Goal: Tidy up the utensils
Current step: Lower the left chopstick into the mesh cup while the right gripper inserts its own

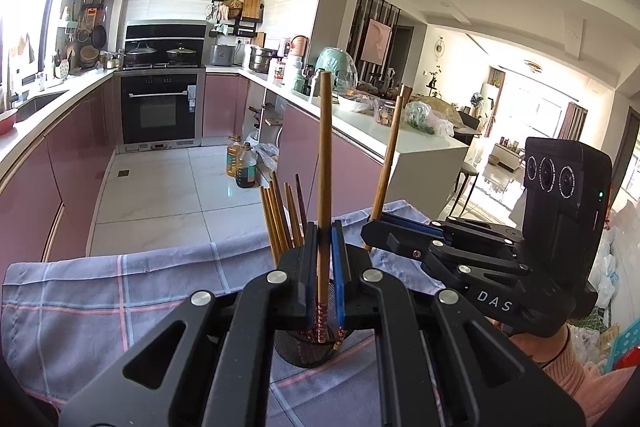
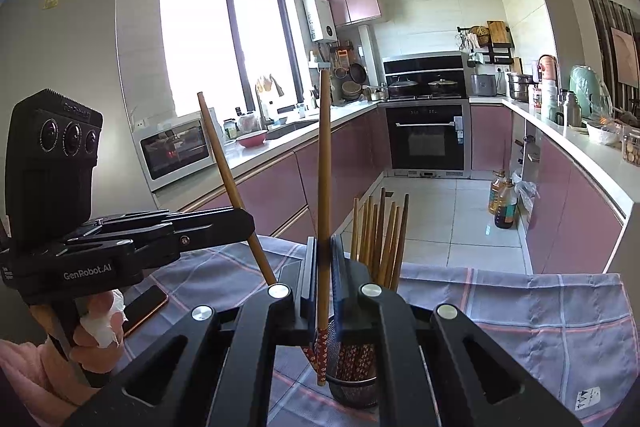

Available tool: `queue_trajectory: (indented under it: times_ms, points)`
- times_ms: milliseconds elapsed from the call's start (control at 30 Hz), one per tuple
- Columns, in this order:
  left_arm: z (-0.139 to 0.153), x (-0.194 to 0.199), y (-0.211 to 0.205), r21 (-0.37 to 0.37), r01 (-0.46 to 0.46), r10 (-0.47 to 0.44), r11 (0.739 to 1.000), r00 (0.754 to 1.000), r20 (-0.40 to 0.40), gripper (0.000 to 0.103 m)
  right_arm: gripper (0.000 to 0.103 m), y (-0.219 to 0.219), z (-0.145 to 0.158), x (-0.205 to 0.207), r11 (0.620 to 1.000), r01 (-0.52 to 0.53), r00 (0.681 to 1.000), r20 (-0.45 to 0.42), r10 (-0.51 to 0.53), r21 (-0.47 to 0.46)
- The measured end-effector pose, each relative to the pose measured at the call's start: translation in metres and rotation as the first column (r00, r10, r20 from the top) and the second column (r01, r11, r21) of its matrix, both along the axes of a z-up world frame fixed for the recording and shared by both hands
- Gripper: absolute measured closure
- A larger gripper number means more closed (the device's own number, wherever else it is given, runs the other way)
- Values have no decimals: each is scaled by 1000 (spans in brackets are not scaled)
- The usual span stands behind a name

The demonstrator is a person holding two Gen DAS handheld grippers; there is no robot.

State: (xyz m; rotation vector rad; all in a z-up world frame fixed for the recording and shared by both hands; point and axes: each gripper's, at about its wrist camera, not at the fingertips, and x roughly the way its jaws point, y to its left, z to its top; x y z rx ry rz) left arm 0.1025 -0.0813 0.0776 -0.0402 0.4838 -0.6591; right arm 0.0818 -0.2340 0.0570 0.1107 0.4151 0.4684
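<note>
Pink cabinet fronts (image 2: 352, 155) under pale worktops, running round a tiled kitchen floor (image 1: 168, 187); black built-in oven (image 1: 160, 109) at the far end. Grey checked cloth with pink and white lines (image 1: 100, 299) spread over the table in the foreground. On the cloth, a black mesh cylindrical holder (image 2: 354, 393), already stocked with a fan of brown wooden chopsticks (image 2: 380, 239), tips up, red patterned ends down inside the mesh. Near the left edge of the cloth in the right wrist view, a flat dark phone with an orange rim (image 2: 144, 307), well apart from the holder.

Left tool (image 1: 326, 267), black with blue pads, closed tight on a single brown wooden chopstick with a red patterned end (image 1: 324, 155); stick upright between the pads, patterned end reaching down to the holder's mouth. Same tool seen from the right wrist view (image 2: 240, 223), its stick (image 2: 224, 167) leaning back toward the window, gripped by a hand (image 2: 96, 327) with white tissue wrapped round a finger and a pink sleeve behind.

Right tool (image 2: 324, 279), likewise clamped fully on a second brown wooden chopstick (image 2: 324, 167), nearly vertical, patterned end hanging just outside the holder's rim. From the left wrist view, the right tool (image 1: 372, 227) just beside the left one, its stick (image 1: 390, 155) tilted slightly to the right.
</note>
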Motion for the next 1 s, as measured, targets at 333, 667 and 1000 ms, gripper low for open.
queue_trajectory:
  times_ms: [333, 667, 1000]
  points:
    - [-1, 2, 1, -2, -1, 1, 1000, 1000, -4, 95, 97, 0, 0, 6, 1000, 15, 1000, 4, -15, 10]
    - [-2, 6, 1, 10, -4, 4, 1000, 1000, -11, 96, 97, 0, 0, 12, 999, 33, 999, 2, -33, 14]
    - [2, 14, -4, 14, -6, 6, 1000, 1000, -23, 96, 97, -2, -5, 17, 999, 49, 999, -14, -49, 11]
